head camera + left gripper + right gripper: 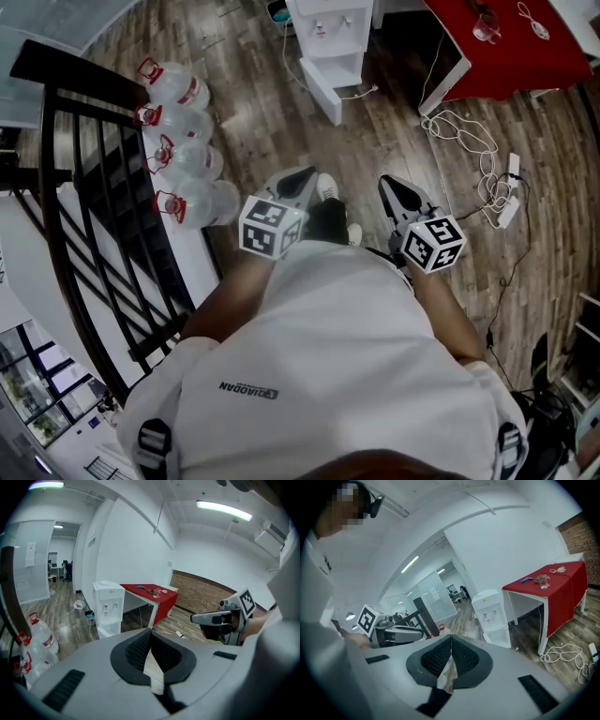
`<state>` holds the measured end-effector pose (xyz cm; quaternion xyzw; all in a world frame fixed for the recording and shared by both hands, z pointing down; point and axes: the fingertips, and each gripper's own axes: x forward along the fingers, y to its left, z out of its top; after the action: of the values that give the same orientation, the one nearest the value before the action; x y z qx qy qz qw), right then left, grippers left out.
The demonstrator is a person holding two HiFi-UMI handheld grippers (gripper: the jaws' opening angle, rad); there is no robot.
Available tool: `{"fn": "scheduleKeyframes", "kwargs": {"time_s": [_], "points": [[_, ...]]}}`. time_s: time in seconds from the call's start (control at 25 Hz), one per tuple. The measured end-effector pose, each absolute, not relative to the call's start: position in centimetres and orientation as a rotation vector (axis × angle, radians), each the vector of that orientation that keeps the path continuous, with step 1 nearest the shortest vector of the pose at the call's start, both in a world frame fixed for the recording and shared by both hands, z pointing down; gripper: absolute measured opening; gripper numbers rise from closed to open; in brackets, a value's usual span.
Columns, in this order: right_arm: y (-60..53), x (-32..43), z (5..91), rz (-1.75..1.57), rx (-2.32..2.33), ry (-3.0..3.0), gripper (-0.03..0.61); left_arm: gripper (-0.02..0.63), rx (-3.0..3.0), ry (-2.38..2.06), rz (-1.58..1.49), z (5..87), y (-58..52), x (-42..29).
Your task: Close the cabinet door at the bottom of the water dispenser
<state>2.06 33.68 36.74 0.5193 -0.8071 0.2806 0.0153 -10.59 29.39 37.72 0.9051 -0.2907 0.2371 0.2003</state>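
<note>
Head camera: high overhead, facing steeply down, with left gripper (pixel 302 178) and right gripper (pixel 389 187) close below. Each gripper camera sits just behind its own fingertips and faces roughly level along them. All three views share the water dispenser (pixel 333 42) and red table (pixel 511 42), both well beyond the fingertips; each gripper view also catches the other gripper.

Cool, even light — a long fluorescent ceiling tube (pixel 224 510) glares in the left gripper view. Both gripper views bulge and darken at their rims. The white box-shaped water dispenser (pixel 108 606) is sharp; the dimmer head view shows sheen on the brown wood-plank floor (pixel 253 103).
</note>
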Motion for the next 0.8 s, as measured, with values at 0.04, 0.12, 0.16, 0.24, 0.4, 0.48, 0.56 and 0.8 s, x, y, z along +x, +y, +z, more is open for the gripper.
{"fn": "scheduleKeyframes", "kwargs": {"time_s": [0.04, 0.12, 0.16, 0.24, 0.4, 0.48, 0.56, 0.8], "points": [[33.3, 2.4, 36.9, 0.87, 1.612, -2.505, 0.021, -0.003, 2.524, -0.811, 0.659, 37.9, 29.0, -10.4], [32.3, 2.9, 37.2, 0.859, 1.604, -2.491, 0.021, -0.003, 2.508, -0.805, 0.648, 38.2, 27.8, -9.8], [31.6, 3.2, 37.3, 0.855, 1.599, -2.483, 0.021, -0.003, 2.502, -0.803, 0.644, 38.3, 27.1, -9.6], [30.0, 3.7, 37.7, 0.853, 1.586, -2.467, 0.021, -0.003, 2.5, -0.804, 0.645, 38.8, 25.4, -9.1], [26.0, 4.7, 38.7, 0.846, 1.546, -2.439, 0.021, -0.003, 2.496, -0.814, 0.641, 39.7, 21.1, -8.0], [23.4, 5.3, 39.0, 0.825, 1.515, -2.429, 0.021, -0.003, 2.489, -0.817, 0.629, 40.1, 18.5, -7.2], [20.5, 5.6, 39.4, 0.796, 1.483, -2.42, 0.021, -0.003, 2.483, -0.821, 0.623, 40.5, 15.7, -6.6], [12.5, 6.1, 42.0, 0.769, 1.384, -2.35, 0.023, -0.003, 2.476, -0.852, 0.638, 41.8, 7.7, -6.1]]}}
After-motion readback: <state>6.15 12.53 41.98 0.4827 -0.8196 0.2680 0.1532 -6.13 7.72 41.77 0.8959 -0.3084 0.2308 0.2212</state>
